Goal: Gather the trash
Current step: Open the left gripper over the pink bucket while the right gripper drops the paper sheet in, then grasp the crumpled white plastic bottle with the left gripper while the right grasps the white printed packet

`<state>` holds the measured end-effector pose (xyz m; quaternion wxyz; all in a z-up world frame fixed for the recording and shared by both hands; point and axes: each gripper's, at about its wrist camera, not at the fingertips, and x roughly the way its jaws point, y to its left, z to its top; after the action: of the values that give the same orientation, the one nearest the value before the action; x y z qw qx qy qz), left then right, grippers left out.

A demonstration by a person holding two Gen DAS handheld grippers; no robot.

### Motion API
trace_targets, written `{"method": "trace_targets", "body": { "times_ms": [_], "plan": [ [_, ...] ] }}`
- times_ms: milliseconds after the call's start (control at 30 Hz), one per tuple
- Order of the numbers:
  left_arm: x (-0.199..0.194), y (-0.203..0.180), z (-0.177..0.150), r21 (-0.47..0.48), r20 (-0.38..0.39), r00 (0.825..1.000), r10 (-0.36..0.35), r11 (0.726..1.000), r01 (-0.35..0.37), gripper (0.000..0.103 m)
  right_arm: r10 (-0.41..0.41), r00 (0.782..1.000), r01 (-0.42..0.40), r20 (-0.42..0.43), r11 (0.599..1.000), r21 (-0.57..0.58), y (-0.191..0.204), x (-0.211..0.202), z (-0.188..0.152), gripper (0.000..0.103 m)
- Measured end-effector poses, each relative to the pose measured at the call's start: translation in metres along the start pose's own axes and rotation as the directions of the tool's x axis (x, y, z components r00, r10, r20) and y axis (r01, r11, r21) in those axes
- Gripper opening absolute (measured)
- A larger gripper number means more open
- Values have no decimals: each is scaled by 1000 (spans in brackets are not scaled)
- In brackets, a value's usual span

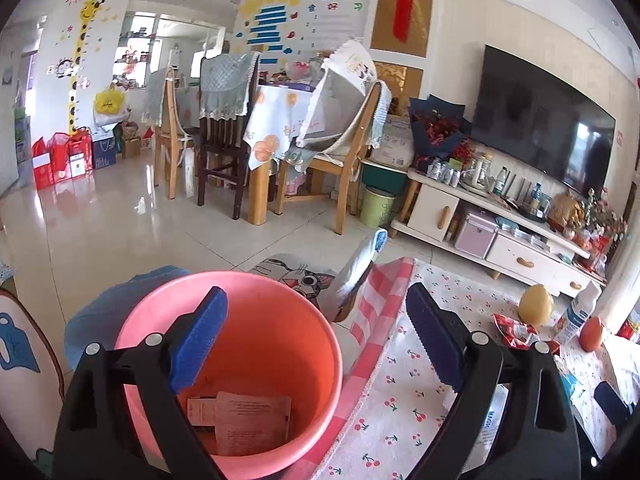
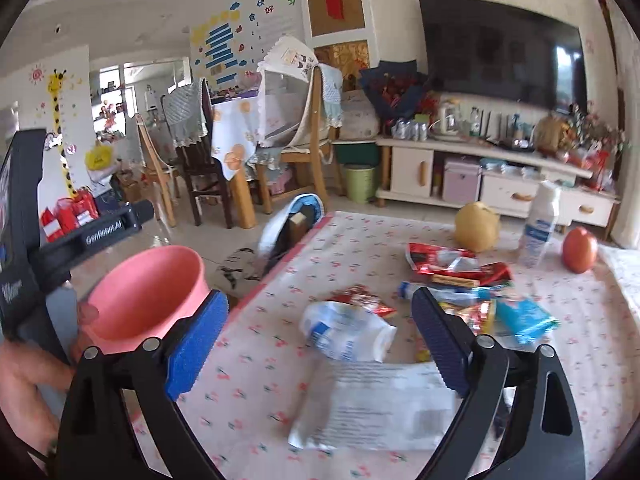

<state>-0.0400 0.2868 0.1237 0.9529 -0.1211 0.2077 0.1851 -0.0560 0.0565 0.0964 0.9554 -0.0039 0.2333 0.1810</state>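
Your left tongs [image 1: 316,336]: spread wide, holding nothing, above the pink bucket [image 1: 240,360], paper scraps [image 1: 244,420] inside. Your right tongs [image 2: 320,344]: spread wide, holding nothing, over the table [image 2: 280,280], where a crumpled bottle [image 2: 348,332], paper sheet [image 2: 380,408] and wrappers [image 2: 456,268] lie.

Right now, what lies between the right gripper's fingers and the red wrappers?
In the right wrist view: a crumpled plastic bottle lies before the open right gripper, short of the red wrappers.
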Motion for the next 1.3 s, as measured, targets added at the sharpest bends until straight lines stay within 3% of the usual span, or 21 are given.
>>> {"method": "trace_targets", "body": {
  "times_ms": [367, 867, 1067, 1300],
  "plan": [
    [-11, -38, -15, 125, -29, 996, -84, 988, 87, 91, -96, 995, 96, -7, 995, -28, -43, -45, -32, 96],
    [-10, -98, -46, 282, -144, 972, -185, 934, 220, 91, -154, 987, 156, -51, 986, 51, -103, -72, -54, 96],
    [-2, -114, -59, 261, -231, 944, -235, 920, 293, 91, -149, 986, 155, -70, 984, 90, -121, -73, -54, 96],
    [20, -137, -81, 257, -359, 891, -279, 888, 382, 91, -143, 983, 156, -116, 981, 117, -138, -68, -54, 96]
  ]
}}
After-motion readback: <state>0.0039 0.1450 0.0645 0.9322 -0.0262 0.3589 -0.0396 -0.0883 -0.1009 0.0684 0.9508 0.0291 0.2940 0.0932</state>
